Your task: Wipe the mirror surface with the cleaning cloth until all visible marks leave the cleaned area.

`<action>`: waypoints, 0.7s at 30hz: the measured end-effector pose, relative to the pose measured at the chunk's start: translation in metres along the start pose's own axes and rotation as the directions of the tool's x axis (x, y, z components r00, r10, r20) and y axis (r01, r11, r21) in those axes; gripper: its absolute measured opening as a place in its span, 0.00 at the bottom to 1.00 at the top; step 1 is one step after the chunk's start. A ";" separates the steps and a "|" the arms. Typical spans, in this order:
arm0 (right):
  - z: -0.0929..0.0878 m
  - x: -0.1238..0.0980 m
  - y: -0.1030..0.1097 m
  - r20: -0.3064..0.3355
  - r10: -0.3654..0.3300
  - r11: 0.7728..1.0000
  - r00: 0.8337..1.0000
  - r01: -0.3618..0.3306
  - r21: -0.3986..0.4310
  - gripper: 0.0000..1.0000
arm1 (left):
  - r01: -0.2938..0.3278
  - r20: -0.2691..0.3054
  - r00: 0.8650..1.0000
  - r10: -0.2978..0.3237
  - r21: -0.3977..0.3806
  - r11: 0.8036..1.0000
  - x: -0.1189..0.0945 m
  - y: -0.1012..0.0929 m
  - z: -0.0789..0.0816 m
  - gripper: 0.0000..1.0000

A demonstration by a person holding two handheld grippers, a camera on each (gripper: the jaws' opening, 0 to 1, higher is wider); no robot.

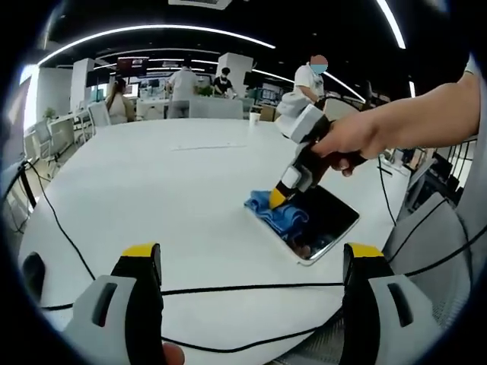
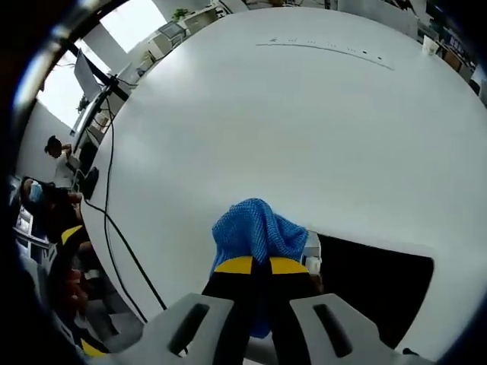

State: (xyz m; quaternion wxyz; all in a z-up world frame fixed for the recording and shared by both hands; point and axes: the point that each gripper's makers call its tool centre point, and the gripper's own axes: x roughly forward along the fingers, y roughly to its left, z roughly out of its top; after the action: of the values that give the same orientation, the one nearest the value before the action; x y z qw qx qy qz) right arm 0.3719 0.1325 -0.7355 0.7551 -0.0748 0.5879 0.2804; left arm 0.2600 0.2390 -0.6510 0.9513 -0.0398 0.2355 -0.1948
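Left gripper (image 1: 249,262) low in frame, jaws spread wide, holding nothing, over black cables (image 1: 228,289) on round white table (image 1: 167,182). Centre-right: right gripper (image 2: 261,265) pinching crumpled blue cleaning cloth (image 2: 255,228), pressed onto near corner of flat rectangular dark mirror (image 1: 331,217). Beyond, upper frame: people standing at desks.

Blue cleaning cloth (image 2: 255,228) looking soft and woven, mirror (image 1: 323,220) showing glossy dark glass, white table (image 1: 175,198) appearing smooth and matt
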 end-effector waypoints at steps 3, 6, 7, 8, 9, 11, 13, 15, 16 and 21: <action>-0.003 -0.001 0.002 -0.006 0.004 1.000 1.000 -0.004 -0.006 0.00 | 0.003 0.004 1.000 -0.003 0.000 1.000 -0.002 -0.002 0.001 0.99; -0.009 -0.005 0.005 -0.008 0.008 1.000 1.000 -0.008 -0.004 0.00 | 0.001 0.008 1.000 -0.001 -0.004 1.000 -0.004 -0.004 0.002 0.99; -0.009 -0.004 0.004 -0.011 0.008 1.000 1.000 -0.008 -0.004 0.00 | -0.001 0.007 1.000 0.001 -0.004 1.000 -0.004 -0.004 0.002 0.99; -0.009 -0.004 0.005 -0.010 0.008 1.000 1.000 -0.008 -0.005 0.00 | -0.002 0.006 1.000 0.002 -0.004 1.000 -0.004 -0.004 0.001 0.99; -0.009 -0.003 0.005 -0.008 0.006 1.000 1.000 -0.006 -0.010 0.00 | -0.003 0.006 1.000 0.003 -0.002 1.000 -0.005 -0.005 0.001 0.99; -0.010 -0.002 0.004 -0.010 0.005 1.000 1.000 -0.005 -0.010 0.00 | -0.002 0.006 1.000 0.002 -0.001 1.000 -0.005 -0.006 0.000 0.99; -0.014 -0.006 0.007 -0.011 0.005 1.000 1.000 -0.005 -0.012 0.00 | -0.001 0.006 1.000 0.001 0.002 1.000 -0.005 -0.008 0.000 0.99; -0.017 -0.008 0.008 -0.016 0.007 1.000 1.000 -0.008 -0.012 0.00 | -0.003 0.006 1.000 0.003 0.003 1.000 -0.006 -0.008 -0.001 0.99; -0.018 -0.008 0.009 -0.019 0.009 1.000 1.000 -0.009 -0.012 0.00 | -0.003 0.006 1.000 0.003 0.003 1.000 -0.006 -0.008 -0.001 0.99; -0.017 -0.001 0.007 -0.027 0.017 1.000 0.999 -0.018 -0.017 0.00 | -0.004 0.008 1.000 0.004 0.003 1.000 -0.007 -0.011 -0.001 0.99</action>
State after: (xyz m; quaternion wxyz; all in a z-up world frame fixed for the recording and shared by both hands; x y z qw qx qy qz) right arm 0.3533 0.1303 -0.7379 0.7439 -0.0797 0.5963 0.2909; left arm 0.2499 0.2320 -0.6467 0.9527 -0.0388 0.2313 -0.1932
